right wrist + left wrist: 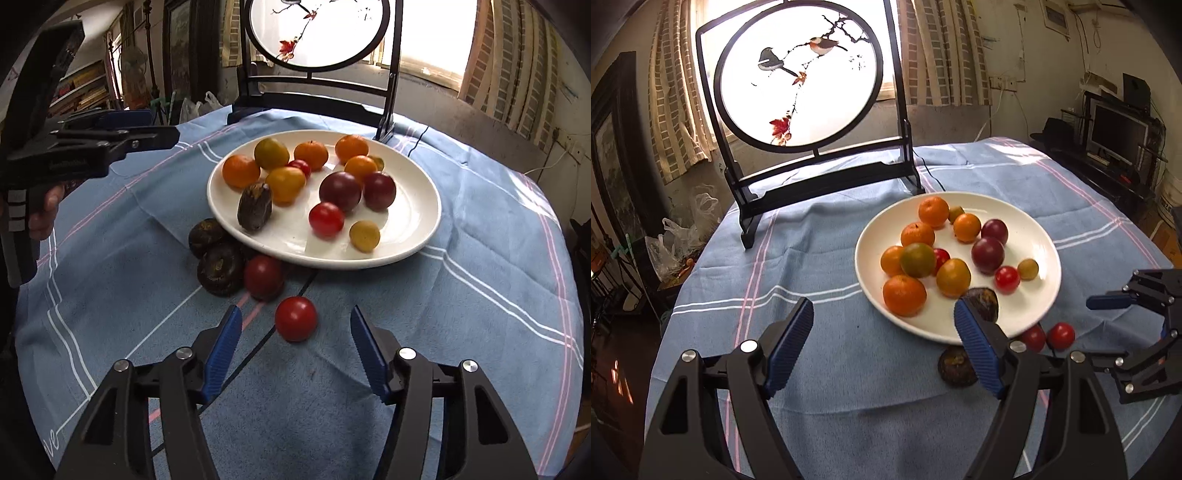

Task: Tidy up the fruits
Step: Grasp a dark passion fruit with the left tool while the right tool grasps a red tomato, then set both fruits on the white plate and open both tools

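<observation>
A white plate point(413, 236) holds several oranges, two purple plums, small tomatoes and one dark brown fruit point(255, 206). On the cloth in front of it lie two dark brown fruits point(221, 269), a dark red tomato point(263, 277) and a bright red tomato point(295, 319). My right gripper point(295, 332) is open, its fingertips either side of the bright red tomato, just short of it. My left gripper point(884, 314) is open and empty, above the plate's point(1034, 229) left front edge. The two red tomatoes point(1060, 335) and a brown fruit point(955, 365) show in the left wrist view too.
A black-framed round bird screen point(798, 74) stands at the back of the round table, which is covered by a blue striped cloth point(812, 258). The table edge drops off on all sides. The right gripper point(1137, 295) shows at the right of the left view.
</observation>
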Tool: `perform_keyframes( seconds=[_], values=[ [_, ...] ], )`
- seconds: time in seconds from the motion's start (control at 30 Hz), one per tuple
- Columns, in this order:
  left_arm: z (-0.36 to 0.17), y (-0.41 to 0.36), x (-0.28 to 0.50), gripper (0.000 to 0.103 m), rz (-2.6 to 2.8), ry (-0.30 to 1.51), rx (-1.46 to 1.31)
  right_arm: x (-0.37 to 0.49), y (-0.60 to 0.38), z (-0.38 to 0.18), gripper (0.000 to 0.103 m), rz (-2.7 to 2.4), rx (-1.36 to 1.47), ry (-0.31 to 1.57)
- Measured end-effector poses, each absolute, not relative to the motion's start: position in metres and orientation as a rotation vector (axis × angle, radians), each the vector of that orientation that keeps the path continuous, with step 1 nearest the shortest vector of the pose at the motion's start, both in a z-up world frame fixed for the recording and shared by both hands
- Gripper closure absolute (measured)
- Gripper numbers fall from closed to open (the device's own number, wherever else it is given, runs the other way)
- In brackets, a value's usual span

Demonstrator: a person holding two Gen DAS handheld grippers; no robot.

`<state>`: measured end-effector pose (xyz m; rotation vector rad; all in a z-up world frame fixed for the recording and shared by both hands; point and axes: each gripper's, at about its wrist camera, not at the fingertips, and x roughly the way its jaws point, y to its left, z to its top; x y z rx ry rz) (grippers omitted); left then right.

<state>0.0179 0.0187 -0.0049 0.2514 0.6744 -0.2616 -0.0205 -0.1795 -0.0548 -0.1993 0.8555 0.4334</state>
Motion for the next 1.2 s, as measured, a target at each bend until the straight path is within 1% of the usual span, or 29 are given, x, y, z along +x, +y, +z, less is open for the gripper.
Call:
perform_keyframes(
  seconds=[0.07, 0.1, 0.13, 0.17, 0.2, 0.23, 0.37, 0.63, 0.67, 0.73, 0.87, 0.97, 1.2],
  values=[
    [-0.019, 0.020, 0.013, 0.027, -0.301, 0.712, 0.294, -0.015, -0.173, -0.064, 0.051, 0.435, -0.222, 0.883],
    [-0.026, 0.021, 0.010, 0.027, -0.316, 0.727, 0.319, -0.013, -0.170, -0.069, 0.054, 0.445, -0.230, 0.899],
    [-0.034, 0.022, 0.008, 0.027, -0.332, 0.740, 0.343, -0.012, -0.167, -0.073, 0.061, 0.449, -0.242, 0.911],
    [-0.041, 0.023, 0.006, 0.027, -0.351, 0.754, 0.364, -0.012, -0.165, -0.075, 0.067, 0.431, -0.267, 0.906],
    [-0.049, 0.023, 0.005, 0.027, -0.372, 0.768, 0.380, -0.012, -0.165, -0.076, 0.070, 0.418, -0.282, 0.902],
    [-0.056, 0.022, 0.006, 0.027, -0.393, 0.782, 0.397, -0.011, -0.166, -0.076, 0.077, 0.414, -0.276, 0.898],
    [-0.079, 0.011, 0.015, 0.029, -0.451, 0.815, 0.447, -0.009, -0.175, -0.070, 0.077, 0.414, -0.246, 0.893],
    [-0.092, -0.014, 0.029, 0.030, -0.562, 0.799, 0.480, -0.001, -0.180, -0.073, 0.077, 0.401, -0.222, 0.901],
    [-0.092, -0.014, 0.032, 0.033, -0.578, 0.803, 0.467, 0.000, -0.180, -0.074, 0.077, 0.406, -0.212, 0.905],
    [-0.091, -0.016, 0.034, 0.062, -0.640, 0.832, 0.426, 0.000, -0.180, -0.075, 0.077, 0.405, -0.206, 0.905],
    [-0.087, -0.020, 0.024, 0.062, -0.621, 0.826, 0.461, -0.003, -0.182, -0.071, 0.077, 0.401, -0.193, 0.894],
    [-0.075, -0.014, 0.013, 0.062, -0.611, 0.812, 0.438, -0.008, -0.184, -0.065, 0.077, 0.401, -0.192, 0.877],
    [-0.015, 0.000, 0.006, 0.062, -0.506, 0.686, 0.334, -0.020, -0.184, -0.031, 0.077, 0.402, -0.189, 0.788]
  ],
)
